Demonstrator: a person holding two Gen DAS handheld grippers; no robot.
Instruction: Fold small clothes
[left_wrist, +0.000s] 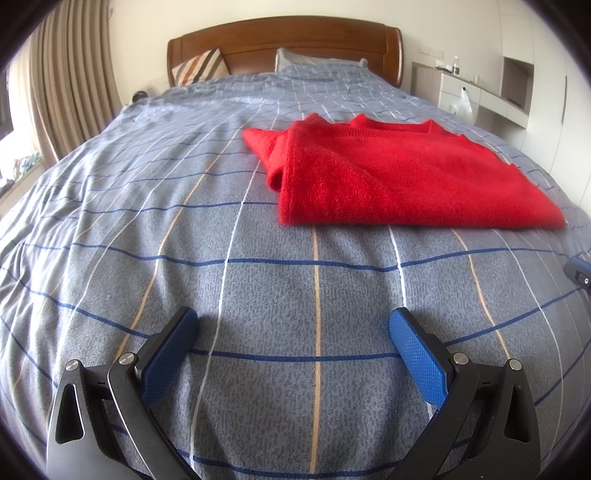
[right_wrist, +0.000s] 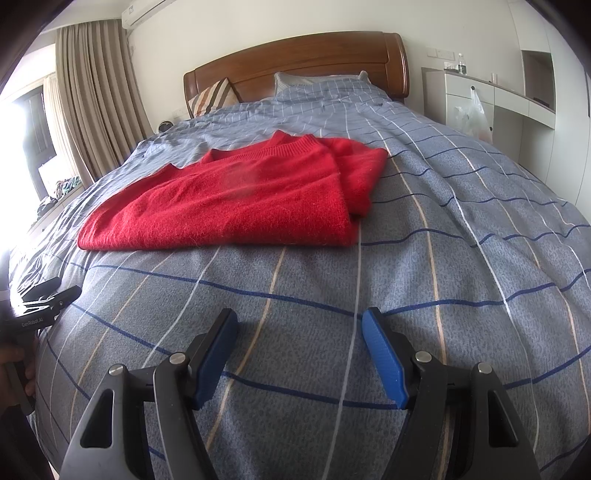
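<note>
sweater (left_wrist: 399, 173) lay partly folded mid-bed, flat | both my grippers, left (left_wrist: 293, 332) and right (right_wrist: 300, 332), were spread, empty, well short of it | I judged next: pinch near hem corners evenly, fold toward collar

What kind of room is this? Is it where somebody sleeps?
Yes, it looks like a bedroom. There is a big bed with a checked blue-grey cover, a wooden headboard with pillows against it, and long curtains by the window. A red sweater lies on the bed.
</note>
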